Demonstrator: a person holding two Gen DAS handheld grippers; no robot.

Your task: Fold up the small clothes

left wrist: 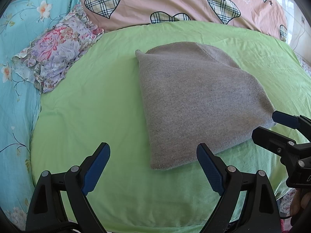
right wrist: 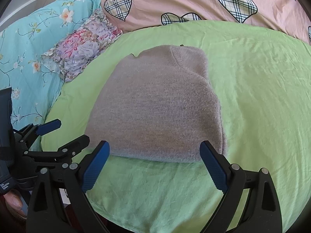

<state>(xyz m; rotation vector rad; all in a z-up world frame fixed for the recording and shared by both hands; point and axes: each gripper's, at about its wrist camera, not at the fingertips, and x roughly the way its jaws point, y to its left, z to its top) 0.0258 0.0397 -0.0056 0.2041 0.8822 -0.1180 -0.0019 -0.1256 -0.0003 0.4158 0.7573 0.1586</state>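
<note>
A grey knitted garment (left wrist: 196,104) lies folded into a compact block on the green sheet (left wrist: 93,104). In the right wrist view the same garment (right wrist: 157,108) fills the middle, its near edge just beyond my fingers. My left gripper (left wrist: 153,149) hangs open over the sheet at the garment's near left corner, with nothing between its blue pads. My right gripper (right wrist: 155,147) is open too, in front of the garment's near edge and not touching it. Each gripper also shows at the edge of the other's view: the right gripper (left wrist: 266,124) and the left gripper (right wrist: 70,130).
A small floral pillow (left wrist: 58,46) lies at the left edge of the sheet, against a turquoise flowered quilt (left wrist: 17,77). A pink cover with plaid hearts (left wrist: 175,2) runs along the far side. A hand (right wrist: 13,203) shows at the lower left.
</note>
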